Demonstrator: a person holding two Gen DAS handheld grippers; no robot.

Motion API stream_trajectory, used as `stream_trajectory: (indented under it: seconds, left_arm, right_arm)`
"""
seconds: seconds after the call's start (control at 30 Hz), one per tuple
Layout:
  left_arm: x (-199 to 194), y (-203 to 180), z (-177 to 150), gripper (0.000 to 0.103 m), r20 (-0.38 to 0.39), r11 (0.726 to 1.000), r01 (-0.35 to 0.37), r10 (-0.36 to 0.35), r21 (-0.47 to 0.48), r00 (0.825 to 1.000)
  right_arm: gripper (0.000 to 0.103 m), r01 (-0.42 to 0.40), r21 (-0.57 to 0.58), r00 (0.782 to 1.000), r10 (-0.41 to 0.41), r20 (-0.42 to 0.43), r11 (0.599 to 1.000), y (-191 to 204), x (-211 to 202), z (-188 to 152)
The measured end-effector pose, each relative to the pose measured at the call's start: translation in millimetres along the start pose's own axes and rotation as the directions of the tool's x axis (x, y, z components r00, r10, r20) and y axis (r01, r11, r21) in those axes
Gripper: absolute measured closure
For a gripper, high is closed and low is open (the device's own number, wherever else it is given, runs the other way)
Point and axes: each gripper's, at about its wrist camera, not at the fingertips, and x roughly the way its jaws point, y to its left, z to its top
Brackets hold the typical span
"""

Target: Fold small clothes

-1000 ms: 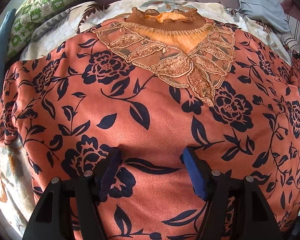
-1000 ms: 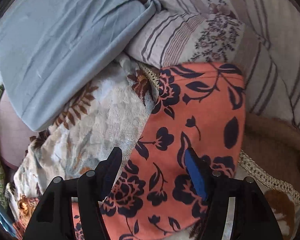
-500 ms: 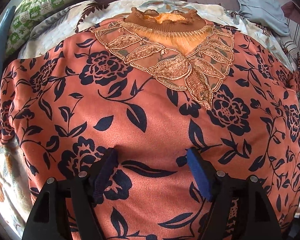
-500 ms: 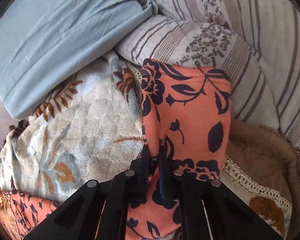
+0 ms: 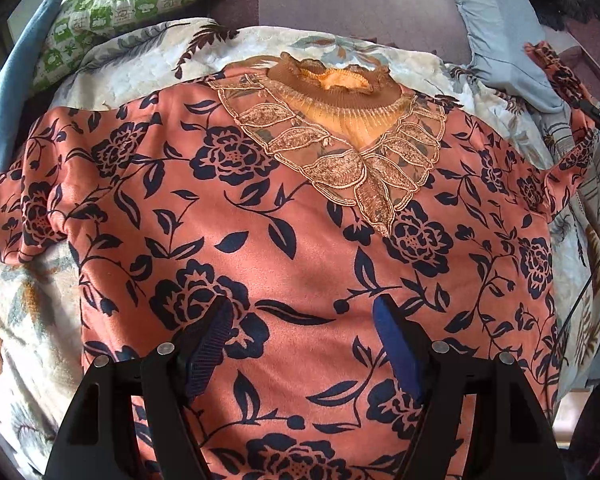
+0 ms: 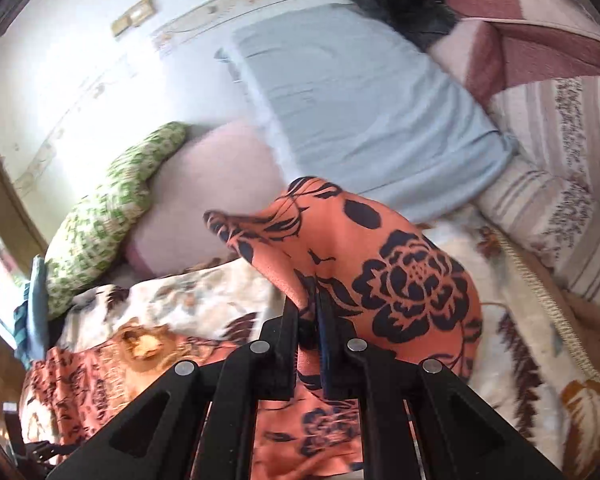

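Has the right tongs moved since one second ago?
Yes. The right tongs, now shut on the orange sleeve, rose from the floral blanket, toward the grey pillow.

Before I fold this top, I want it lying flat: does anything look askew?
Yes. The sleeve is lifted off the bed, pinched in the shut right gripper, and bunched. The top otherwise lies face up and spread; the left gripper is open above it.

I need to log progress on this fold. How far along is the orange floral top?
Done: the orange floral top lies spread face up on the floral blanket. In hand: the right claw is shut on its sleeve, lifted clear of the bed. The left claw hovers open over the body. Left: every fold.
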Motion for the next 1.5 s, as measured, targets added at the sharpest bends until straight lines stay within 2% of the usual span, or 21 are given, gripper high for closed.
stream_trajectory:
  seconds: [0.1, 0.17, 0.23, 0.33, 0.4, 0.5, 0.57, 0.6, 0.7, 0.77, 0.9, 0.97, 1.07, 1.13, 1.2, 1.27, 1.3, 1.33, 1.37, 1.43, 1.5]
  left_arm:
    - [-12.2, 13.3, -4.4, 0.032, 0.013, 1.000, 0.001, -0.001, -0.028, 1.000]
    - [-18.2, 22.3, -8.4, 0.032, 0.015, 0.999, 0.002, -0.001, -0.049, 1.000]
    - [-23.1, 30.8, -11.2, 0.032, 0.019, 0.998, 0.002, -0.001, -0.068, 1.000]
    - [-30.7, 43.0, -12.5, 0.032, 0.027, 0.996, -0.001, 0.004, -0.095, 1.000]
    - [-35.4, 51.3, -12.0, 0.032, 0.040, 0.993, 0.012, -0.007, -0.120, 0.999]
    - [-36.3, 59.7, -5.6, 0.032, 0.055, 0.980, 0.066, -0.057, -0.189, 0.997]
    - [-30.9, 59.9, 3.0, 0.032, 0.052, 0.964, 0.122, -0.113, -0.235, 0.992]
    - [-27.9, 56.4, 6.3, 0.032, 0.051, 0.955, 0.148, -0.140, -0.255, 0.989]
    - [-9.2, 44.2, 17.6, 0.032, 0.037, 0.925, 0.226, -0.226, -0.306, 0.973]
    - [6.6, 36.3, 24.7, 0.032, 0.014, 0.897, 0.263, -0.276, -0.356, 0.961]
    - [41.1, 32.5, 31.8, 0.032, -0.011, 0.803, 0.320, -0.376, -0.503, 0.926]
    - [56.5, 36.0, 34.3, 0.032, -0.008, 0.757, 0.320, -0.394, -0.570, 0.919]
    - [79.7, 42.0, 38.1, 0.032, -0.017, 0.701, 0.296, -0.402, -0.649, 0.915]
    - [91.6, 43.7, 42.6, 0.032, -0.020, 0.682, 0.278, -0.395, -0.676, 0.919]
    - [100.8, 42.8, 50.3, 0.032, -0.021, 0.688, 0.255, -0.365, -0.679, 0.931]
    - [103.5, 37.1, 63.8, 0.037, -0.020, 0.713, 0.229, -0.323, -0.663, 0.946]
    - [100.3, 32.3, 71.4, 0.059, -0.007, 0.733, 0.228, -0.302, -0.641, 0.953]
    - [98.2, 27.0, 80.1, 0.086, 0.001, 0.759, 0.234, -0.293, -0.607, 0.956]
    - [97.8, 23.4, 88.5, 0.092, -0.002, 0.781, 0.237, -0.292, -0.578, 0.956]
    - [89.7, 21.6, 98.0, 0.094, 0.011, 0.797, 0.235, -0.276, -0.556, 0.961]
    - [72.1, 22.3, 102.6, 0.095, 0.063, 0.820, 0.248, -0.253, -0.517, 0.966]
  right_arm:
    - [0.095, -0.167, -0.042, 0.984, 0.164, -0.062, 0.985, 68.3, 22.6, -25.8]
    - [0.095, -0.261, -0.057, 0.960, 0.253, -0.120, 0.964, 112.8, 43.0, -48.8]
    - [0.090, -0.318, -0.067, 0.932, 0.298, -0.206, 0.946, 152.7, 67.3, -78.0]
    - [0.085, -0.240, -0.140, 0.912, 0.173, -0.373, 0.961, 195.4, 105.6, -125.4]
    - [0.085, -0.216, -0.150, 0.896, 0.135, -0.424, 0.965, 201.3, 108.7, -143.0]
    - [0.076, -0.239, -0.004, 0.907, 0.222, -0.357, 0.971, 167.7, 76.0, -139.6]
    - [0.049, -0.227, 0.162, 0.925, 0.265, -0.274, 0.960, 127.4, 52.8, -132.0]
    - [0.046, -0.213, 0.239, 0.933, 0.269, -0.237, 0.947, 108.5, 44.4, -128.3]
    - [0.044, -0.168, 0.426, 0.944, 0.270, -0.191, 0.889, 50.2, 31.3, -131.7]
    - [0.044, -0.145, 0.541, 0.944, 0.279, -0.176, 0.829, 16.0, 27.4, -138.2]
    - [0.043, -0.164, 0.699, 0.930, 0.345, -0.125, 0.696, -19.7, 33.8, -156.9]
    - [0.042, -0.148, 0.731, 0.924, 0.357, -0.137, 0.666, -24.9, 45.3, -162.0]
    - [0.042, -0.114, 0.759, 0.936, 0.326, -0.134, 0.641, -34.1, 60.6, -164.7]
    - [0.042, -0.114, 0.777, 0.942, 0.317, -0.114, 0.619, -38.4, 68.0, -165.6]
    - [0.043, -0.102, 0.771, 0.952, 0.286, -0.108, 0.629, -39.1, 72.3, -162.1]
    - [0.043, -0.089, 0.777, 0.960, 0.262, -0.100, 0.623, -38.8, 76.5, -159.6]
    - [0.043, -0.084, 0.787, 0.963, 0.253, -0.094, 0.611, -40.6, 76.9, -158.6]
    - [0.045, -0.088, 0.794, 0.964, 0.253, -0.084, 0.601, -41.7, 77.3, -156.1]
    - [0.061, -0.102, 0.792, 0.963, 0.259, -0.072, 0.602, -42.1, 77.4, -151.3]
    - [0.096, -0.133, 0.759, 0.960, 0.273, -0.062, 0.638, -39.2, 73.9, -135.5]
    - [0.096, -0.208, 0.716, 0.955, 0.297, 0.001, 0.666, -28.9, 57.7, -119.4]
